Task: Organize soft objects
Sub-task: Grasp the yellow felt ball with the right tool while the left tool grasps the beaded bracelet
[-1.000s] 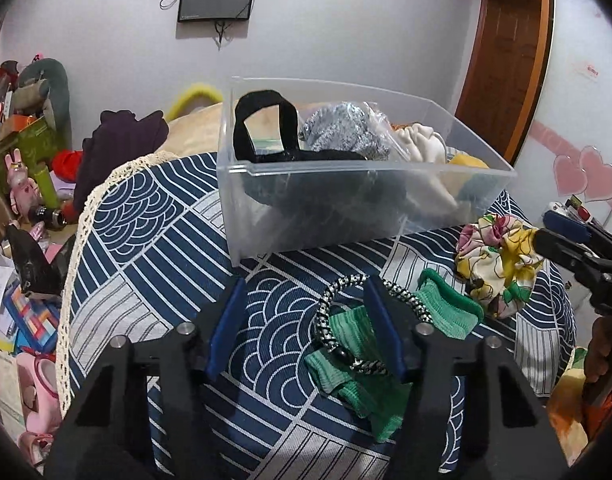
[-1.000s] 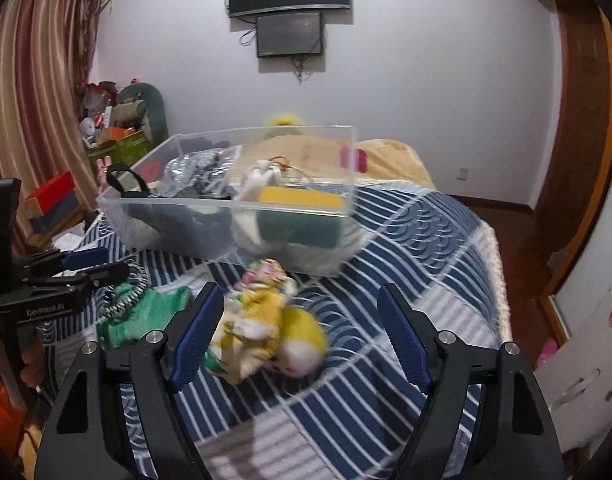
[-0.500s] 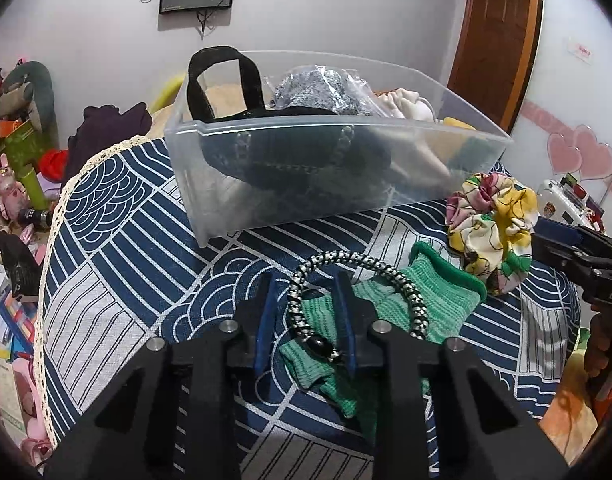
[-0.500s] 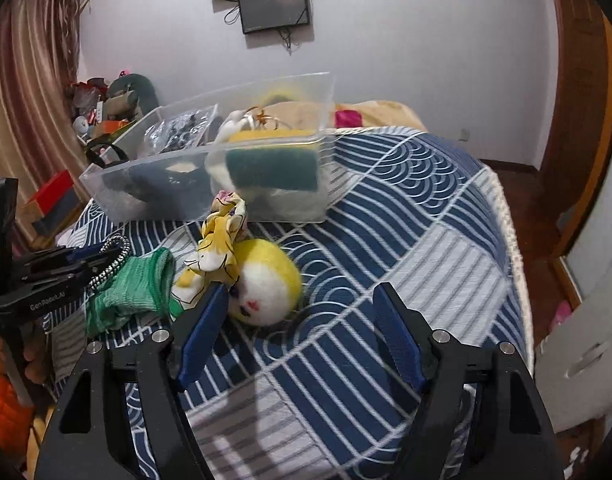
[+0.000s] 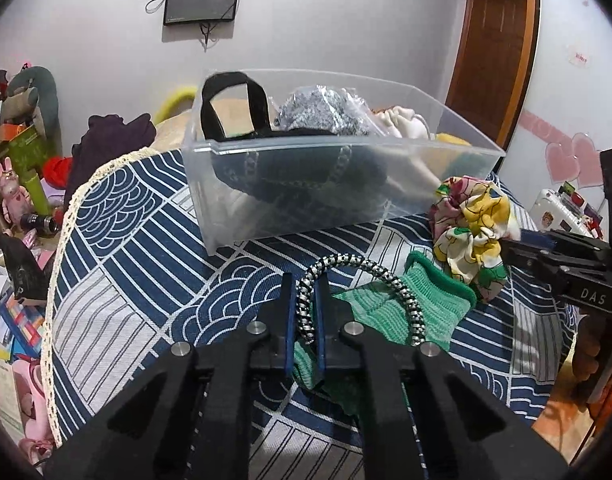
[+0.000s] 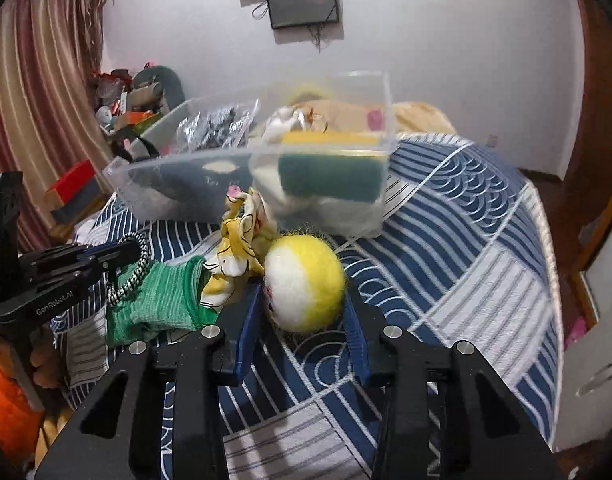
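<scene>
The bedspread (image 5: 137, 240) fills the lower frame, with the clear bin (image 5: 330, 184) at center. At lower center of the right view, the right gripper (image 6: 306, 312) is closed around the ball (image 6: 303, 282). At lower center of the left view, the left gripper (image 5: 306, 312) pinches the cord loop (image 5: 362, 280), which lies over the green cloth (image 5: 426, 304). The scrunchie (image 5: 472, 224) sits right of center.
</scene>
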`<state>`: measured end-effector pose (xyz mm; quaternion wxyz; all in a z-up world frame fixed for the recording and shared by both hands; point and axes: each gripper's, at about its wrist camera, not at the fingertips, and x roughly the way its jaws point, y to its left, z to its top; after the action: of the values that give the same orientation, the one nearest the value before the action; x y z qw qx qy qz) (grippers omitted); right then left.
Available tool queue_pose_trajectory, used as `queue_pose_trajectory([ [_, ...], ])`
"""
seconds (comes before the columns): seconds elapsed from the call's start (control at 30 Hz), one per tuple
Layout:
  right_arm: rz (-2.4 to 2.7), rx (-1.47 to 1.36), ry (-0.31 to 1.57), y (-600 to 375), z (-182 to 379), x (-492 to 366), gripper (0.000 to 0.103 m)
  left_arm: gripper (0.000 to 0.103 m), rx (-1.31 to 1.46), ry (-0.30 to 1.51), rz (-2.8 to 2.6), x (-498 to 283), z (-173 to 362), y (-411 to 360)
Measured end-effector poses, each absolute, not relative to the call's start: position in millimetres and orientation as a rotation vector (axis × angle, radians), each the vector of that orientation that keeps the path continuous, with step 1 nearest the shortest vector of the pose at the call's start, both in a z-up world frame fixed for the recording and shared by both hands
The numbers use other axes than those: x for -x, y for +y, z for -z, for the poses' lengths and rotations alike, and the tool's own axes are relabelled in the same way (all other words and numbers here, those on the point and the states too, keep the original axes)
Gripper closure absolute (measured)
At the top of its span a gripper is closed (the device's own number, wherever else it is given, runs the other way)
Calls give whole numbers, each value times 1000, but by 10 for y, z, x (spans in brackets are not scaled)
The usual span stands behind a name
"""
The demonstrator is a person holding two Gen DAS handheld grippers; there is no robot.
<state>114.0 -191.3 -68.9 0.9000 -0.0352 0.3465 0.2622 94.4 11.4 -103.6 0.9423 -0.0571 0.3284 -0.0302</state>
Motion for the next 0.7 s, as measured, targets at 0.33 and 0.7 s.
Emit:
queue_pose_trajectory([
  [0.33, -494, 52, 590, -2078, 311, -1034, 67, 97, 113, 582, 40, -811, 708, 144],
  [0.7, -511, 61, 509, -1893, 67, -1151, 67, 97, 99, 452, 44, -840, 215, 108],
])
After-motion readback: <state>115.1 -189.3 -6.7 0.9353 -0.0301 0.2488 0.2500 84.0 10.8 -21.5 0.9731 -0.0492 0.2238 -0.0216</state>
